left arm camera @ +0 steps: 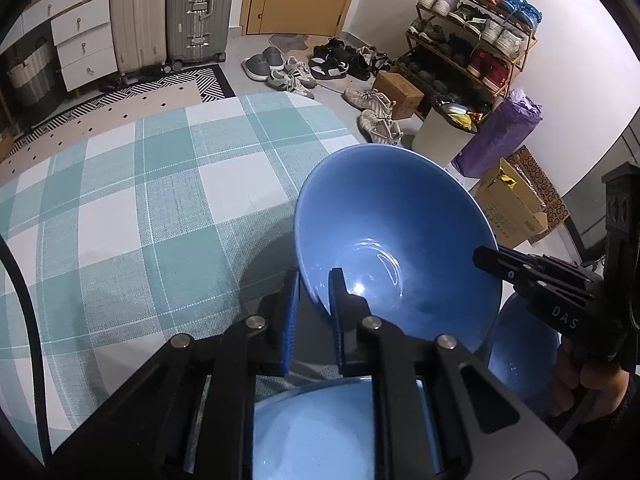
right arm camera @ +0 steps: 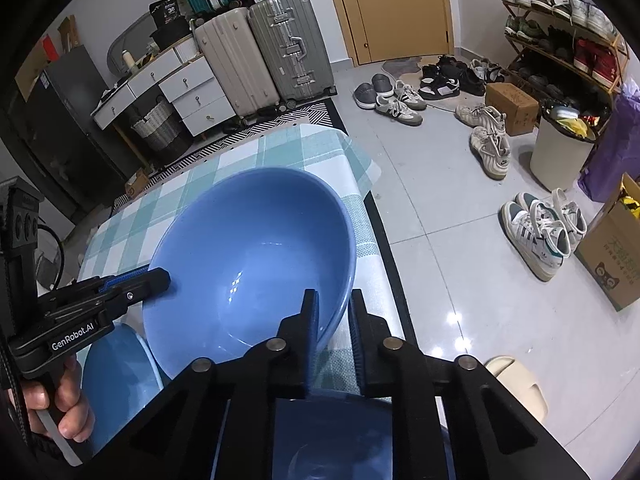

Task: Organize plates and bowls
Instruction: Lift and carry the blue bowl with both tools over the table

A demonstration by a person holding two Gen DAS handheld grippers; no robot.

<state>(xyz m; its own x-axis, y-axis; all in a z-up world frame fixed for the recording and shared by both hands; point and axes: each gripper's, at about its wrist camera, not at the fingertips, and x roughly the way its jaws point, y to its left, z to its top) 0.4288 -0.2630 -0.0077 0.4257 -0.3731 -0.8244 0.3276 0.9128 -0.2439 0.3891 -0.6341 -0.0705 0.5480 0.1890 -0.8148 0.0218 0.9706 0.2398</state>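
Note:
A large blue bowl (left arm camera: 396, 240) (right arm camera: 256, 256) is held tilted above the checked tablecloth (left arm camera: 140, 200) (right arm camera: 192, 184). My left gripper (left arm camera: 314, 280) (right arm camera: 160, 276) is shut on its rim at one side. My right gripper (right arm camera: 334, 304) (left arm camera: 484, 258) is shut on the rim at the opposite side. Below it a second blue bowl (left arm camera: 328, 432) (right arm camera: 344, 440) sits under the grippers. A third blue dish (left arm camera: 520, 344) (right arm camera: 116, 384) lies beside it, partly hidden.
The table edge (right arm camera: 384, 240) drops to a tiled floor with scattered shoes (right arm camera: 536, 232). A shoe rack (left arm camera: 472, 40), a white bin (left arm camera: 444, 132), cardboard boxes (left arm camera: 516, 208), suitcases (left arm camera: 172, 12) and a drawer unit (left arm camera: 80, 40) stand around the room.

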